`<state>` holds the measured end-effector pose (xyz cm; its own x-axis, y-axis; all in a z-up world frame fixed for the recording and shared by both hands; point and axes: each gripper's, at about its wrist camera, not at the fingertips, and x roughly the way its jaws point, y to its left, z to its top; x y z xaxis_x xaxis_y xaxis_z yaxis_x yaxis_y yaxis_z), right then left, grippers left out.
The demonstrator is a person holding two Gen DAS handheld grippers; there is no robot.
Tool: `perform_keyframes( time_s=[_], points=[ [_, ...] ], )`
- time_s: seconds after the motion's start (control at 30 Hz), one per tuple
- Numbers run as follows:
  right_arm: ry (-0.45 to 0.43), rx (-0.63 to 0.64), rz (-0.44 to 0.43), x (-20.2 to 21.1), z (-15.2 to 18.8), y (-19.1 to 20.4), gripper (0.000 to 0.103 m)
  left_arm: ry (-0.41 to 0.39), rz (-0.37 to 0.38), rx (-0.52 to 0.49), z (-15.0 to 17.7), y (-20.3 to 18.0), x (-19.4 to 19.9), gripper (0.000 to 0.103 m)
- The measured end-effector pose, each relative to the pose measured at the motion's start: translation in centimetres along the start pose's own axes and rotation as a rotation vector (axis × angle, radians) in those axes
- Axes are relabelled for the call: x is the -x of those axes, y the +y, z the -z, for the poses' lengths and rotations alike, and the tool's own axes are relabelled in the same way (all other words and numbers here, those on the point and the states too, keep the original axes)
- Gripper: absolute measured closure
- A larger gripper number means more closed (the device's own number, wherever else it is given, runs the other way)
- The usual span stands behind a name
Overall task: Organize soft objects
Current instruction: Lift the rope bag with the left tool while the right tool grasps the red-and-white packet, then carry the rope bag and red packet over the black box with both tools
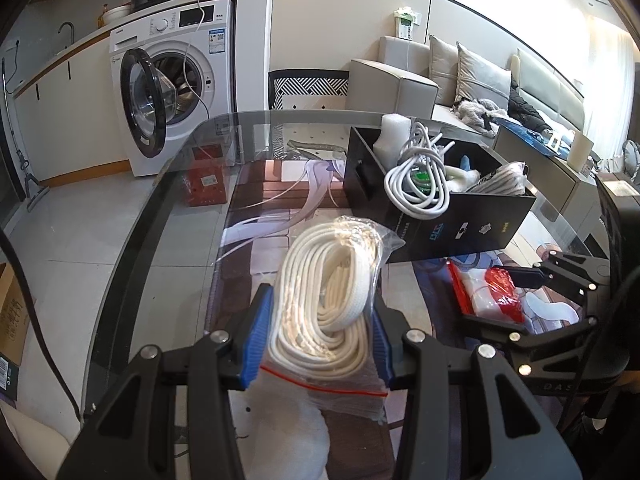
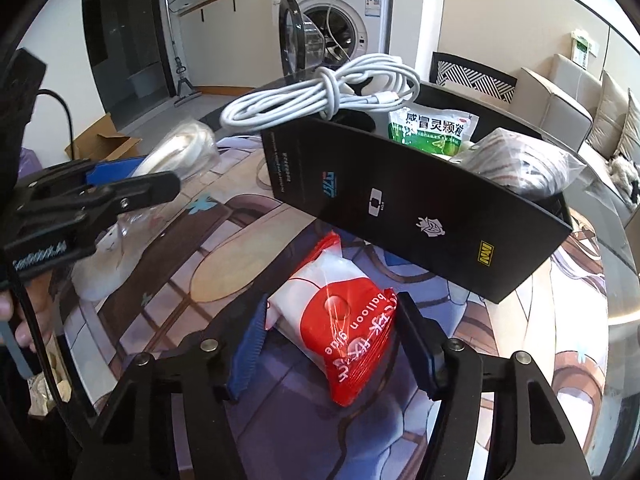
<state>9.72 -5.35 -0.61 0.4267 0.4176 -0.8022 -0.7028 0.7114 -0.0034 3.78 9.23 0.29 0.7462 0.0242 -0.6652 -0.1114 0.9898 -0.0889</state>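
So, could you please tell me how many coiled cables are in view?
2: a white cable coil draped over the black box's left end, and a bagged white cord coil between the left gripper's fingers. Others may hide inside.

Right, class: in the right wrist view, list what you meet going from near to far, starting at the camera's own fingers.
Right gripper fingers → red-and-white balloon glue packet → black box → green medicine sachet inside it → washing machine.

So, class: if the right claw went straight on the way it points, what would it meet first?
The red and white balloon glue packet already between the right claw fingers; beyond it, probably the black box.
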Motion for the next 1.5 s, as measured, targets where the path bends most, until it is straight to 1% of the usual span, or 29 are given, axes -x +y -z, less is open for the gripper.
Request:
perform_keyframes(
  time_s=[0.23,0.43,0.7,0.8,0.9,1.1,1.23,1.5],
  points=[
    [-0.053,0.016,-0.007,2.2,1.0,-0.1,0.039,-0.019,0.004,-0.003,0.1,-0.4,0.8,0.06],
    [-0.13,0.024,-0.008,5.3,1.6,-0.4,0.039,-0.054,0.02,-0.012,-0.3,-0.8,2.2,0.06],
    [-0.236,-0.002,0.013,8.8,0.5,-2.6,0.039,-0.124,0.064,-0.053,-1.3,-2.4,4.6,0.06],
    [-0.265,-0.014,0.029,10.0,0.1,-3.6,0.039,-0.136,0.078,-0.068,-1.9,-3.1,4.9,0.06],
    [-0.293,-0.03,0.034,10.8,-0.5,-4.4,0.039,-0.144,0.109,-0.078,-2.8,-3.9,5.0,0.06],
    [-0.338,-0.043,0.058,11.2,-2.2,-5.6,0.039,-0.164,0.153,-0.088,-4.9,-5.3,4.3,0.06],
    [-0.354,-0.049,0.07,10.7,-3.3,-6.4,0.039,-0.173,0.169,-0.085,-6.0,-6.1,3.2,0.06],
    [-0.343,-0.036,0.11,8.1,-5.1,-8.0,0.039,-0.172,0.173,-0.066,-7.8,-7.0,-0.5,0.06]
  ],
)
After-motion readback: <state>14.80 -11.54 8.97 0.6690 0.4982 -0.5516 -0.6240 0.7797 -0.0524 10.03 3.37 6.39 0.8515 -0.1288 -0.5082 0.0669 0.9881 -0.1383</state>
